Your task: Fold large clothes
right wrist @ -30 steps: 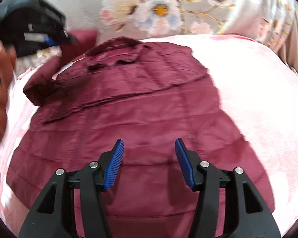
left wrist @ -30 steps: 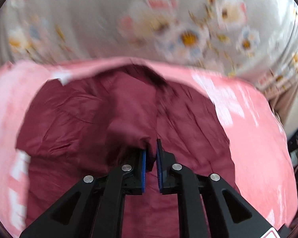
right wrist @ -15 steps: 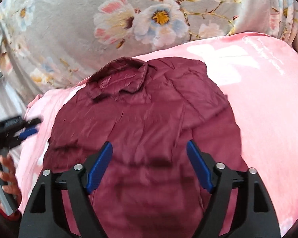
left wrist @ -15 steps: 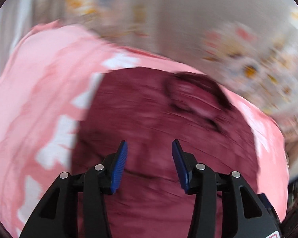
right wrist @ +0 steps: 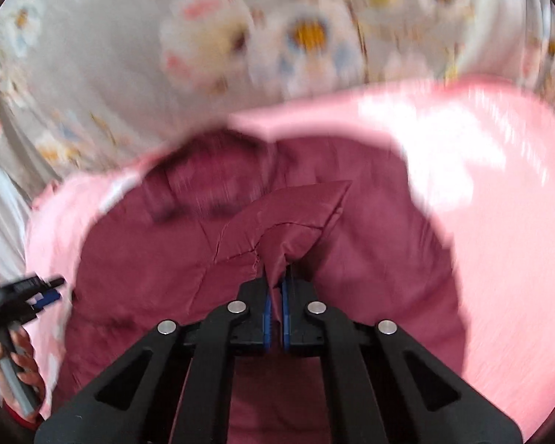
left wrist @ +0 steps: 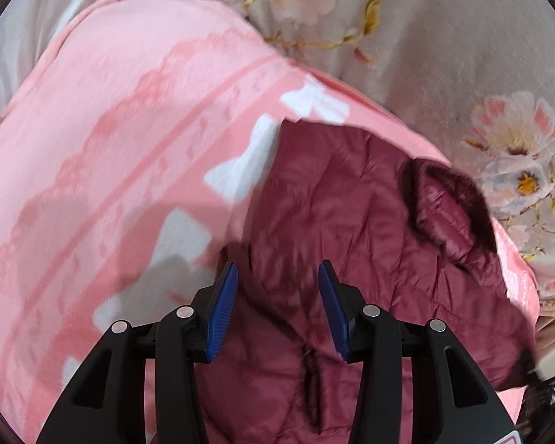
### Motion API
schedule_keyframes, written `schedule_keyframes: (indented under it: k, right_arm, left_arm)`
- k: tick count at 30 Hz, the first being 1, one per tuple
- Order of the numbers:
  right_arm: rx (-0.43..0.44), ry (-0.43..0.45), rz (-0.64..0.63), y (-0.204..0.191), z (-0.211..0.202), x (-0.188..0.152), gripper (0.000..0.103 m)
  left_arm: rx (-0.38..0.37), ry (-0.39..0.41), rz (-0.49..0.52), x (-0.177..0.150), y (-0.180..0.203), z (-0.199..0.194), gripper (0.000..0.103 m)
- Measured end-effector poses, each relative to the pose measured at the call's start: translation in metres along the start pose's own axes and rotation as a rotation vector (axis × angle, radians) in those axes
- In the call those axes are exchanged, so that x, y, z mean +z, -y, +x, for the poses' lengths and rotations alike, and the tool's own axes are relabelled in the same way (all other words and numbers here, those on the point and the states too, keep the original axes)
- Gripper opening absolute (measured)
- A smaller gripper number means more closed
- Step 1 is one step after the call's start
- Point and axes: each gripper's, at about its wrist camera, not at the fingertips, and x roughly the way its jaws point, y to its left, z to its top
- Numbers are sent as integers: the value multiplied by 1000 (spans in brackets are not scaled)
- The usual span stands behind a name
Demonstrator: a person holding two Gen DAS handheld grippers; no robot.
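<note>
A maroon quilted jacket (left wrist: 351, 229) lies spread on a pink blanket (left wrist: 122, 140), collar toward the floral curtain. My left gripper (left wrist: 277, 277) is open and empty, hovering over the jacket's left edge. In the right wrist view the jacket (right wrist: 148, 259) fills the middle. My right gripper (right wrist: 276, 285) is shut on a fold of the jacket's fabric and lifts it into a peak. The left gripper also shows in the right wrist view (right wrist: 37, 292) at the far left, held by a hand.
A grey floral curtain (left wrist: 462, 55) hangs behind the bed. Pink blanket (right wrist: 499, 203) extends to the right of the jacket. Dark clutter (left wrist: 547, 388) sits at the far right edge beyond the blanket.
My left gripper let go of the jacket, opened and swung left. My right gripper moved down, closed on the jacket's fabric and pulled it up.
</note>
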Motion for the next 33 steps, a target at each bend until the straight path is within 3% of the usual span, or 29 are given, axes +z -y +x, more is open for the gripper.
schedule_keyframes:
  k: [3, 8, 12, 21, 22, 24, 28, 33]
  right_arm:
    - [-44, 36, -41, -1, -4, 13, 2]
    - [-109, -135, -28, 27, 53, -28, 2]
    - [-97, -195, -1, 40, 73, -60, 3]
    - [-85, -206, 3, 39, 78, -71, 5]
    - [-94, -204, 10, 40, 72, -69, 7]
    - [-117, -164, 39, 45, 54, -58, 20]
    - [-85, -67, 36, 32, 21, -30, 22]
    - [22, -106, -30, -18, 40, -16, 22]
  left_arm:
    - [35, 24, 41, 6, 17, 3, 44]
    - [180, -29, 128, -8, 29, 42, 39]
    - [225, -11, 162, -22, 25, 56, 39]
    - [319, 48, 264, -33, 37, 61, 44]
    - [325, 46, 273, -33, 38, 59, 44]
    - [338, 35, 292, -32, 40, 50, 43]
    - [257, 62, 260, -20, 54, 17, 43]
    - [131, 44, 309, -15, 117, 8, 43]
